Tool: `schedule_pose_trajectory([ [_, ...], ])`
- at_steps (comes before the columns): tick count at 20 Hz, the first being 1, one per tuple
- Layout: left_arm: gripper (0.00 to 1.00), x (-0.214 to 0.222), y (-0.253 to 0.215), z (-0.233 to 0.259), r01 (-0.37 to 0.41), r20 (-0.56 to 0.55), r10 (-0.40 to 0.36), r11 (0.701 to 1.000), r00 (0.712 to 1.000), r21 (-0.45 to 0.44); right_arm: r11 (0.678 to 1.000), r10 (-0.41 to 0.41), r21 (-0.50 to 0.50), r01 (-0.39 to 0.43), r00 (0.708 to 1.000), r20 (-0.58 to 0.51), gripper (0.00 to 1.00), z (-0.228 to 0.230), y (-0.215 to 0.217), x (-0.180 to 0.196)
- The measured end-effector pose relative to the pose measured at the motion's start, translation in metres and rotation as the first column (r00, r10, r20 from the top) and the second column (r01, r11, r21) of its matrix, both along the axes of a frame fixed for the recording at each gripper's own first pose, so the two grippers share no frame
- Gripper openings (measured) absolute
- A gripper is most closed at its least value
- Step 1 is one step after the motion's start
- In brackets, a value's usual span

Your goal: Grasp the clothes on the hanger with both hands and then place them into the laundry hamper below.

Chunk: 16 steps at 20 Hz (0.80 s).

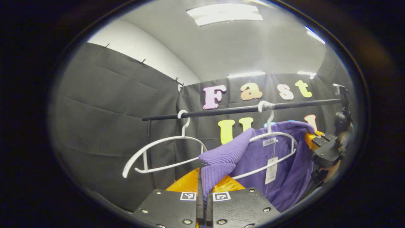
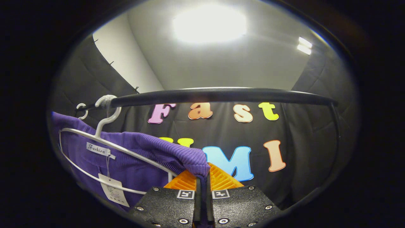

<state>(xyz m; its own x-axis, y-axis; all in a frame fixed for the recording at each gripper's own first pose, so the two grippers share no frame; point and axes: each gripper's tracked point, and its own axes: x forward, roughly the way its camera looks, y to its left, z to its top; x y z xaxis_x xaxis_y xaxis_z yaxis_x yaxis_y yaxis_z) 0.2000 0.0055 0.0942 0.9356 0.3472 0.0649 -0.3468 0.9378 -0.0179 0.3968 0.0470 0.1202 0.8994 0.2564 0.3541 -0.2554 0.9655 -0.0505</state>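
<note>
The purple top [image 1: 278,158] hung on a white hanger [image 1: 272,139] on the black rail [image 1: 234,110]. It was a knit top, so it looked soft, floppy and light. It would likely stretch and sag if pulled hard. It did not look slippery, and it would not break.

The best places to hold it seemed to be the two shoulders. That was where both grippers were. The left gripper [image 1: 201,190] had its fingers squeezed together on a fold of one shoulder. The right gripper [image 2: 202,186] had its fingers squeezed on the other shoulder, right by the hanger's end. In the left gripper view, the right gripper showed far off at the top's other side.

The hanger was thin and could catch inside the top when it came off. A paper tag [image 2: 110,190] dangled from the neck.

A second hanger [image 1: 158,152] hung bare on the rail beside the first. Black cloth walls stood all around, and bright lights [image 1: 224,13] shone in the ceiling.
</note>
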Motion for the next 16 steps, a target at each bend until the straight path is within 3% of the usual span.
schedule_pose_trajectory([
  [8, 0.04, 0.007, 0.042, 0.049, -0.003, 0.039, -0.001, 0.996, 0.999, 0.085, 0.993, -0.010, -0.120, 0.017, 0.998, 0.060, 0.05, -0.011, -0.002, 0.006],
  [9, 0.00, 0.013, 0.045, 0.049, 0.016, 0.036, -0.019, 0.995, 0.999, 0.099, 0.990, -0.021, -0.138, 0.030, 0.998, 0.066, 0.06, -0.015, -0.004, 0.005],
  [10, 0.08, 0.019, 0.048, 0.054, 0.040, 0.056, -0.046, 0.993, 0.997, 0.110, 0.988, -0.031, -0.151, 0.041, 0.997, 0.065, 0.06, -0.020, -0.004, 0.004],
  [11, 0.04, 0.024, 0.052, 0.057, 0.068, 0.075, -0.076, 0.991, 0.994, 0.111, 0.987, -0.034, -0.156, 0.043, 0.998, 0.058, 0.06, -0.025, -0.003, 0.004],
  [16, 0.04, 0.072, 0.075, 0.028, 0.168, 0.022, -0.170, 0.983, 0.985, 0.069, 0.979, -0.072, -0.189, 0.075, 0.997, 0.023, 0.06, -0.044, 0.001, 0.014],
])
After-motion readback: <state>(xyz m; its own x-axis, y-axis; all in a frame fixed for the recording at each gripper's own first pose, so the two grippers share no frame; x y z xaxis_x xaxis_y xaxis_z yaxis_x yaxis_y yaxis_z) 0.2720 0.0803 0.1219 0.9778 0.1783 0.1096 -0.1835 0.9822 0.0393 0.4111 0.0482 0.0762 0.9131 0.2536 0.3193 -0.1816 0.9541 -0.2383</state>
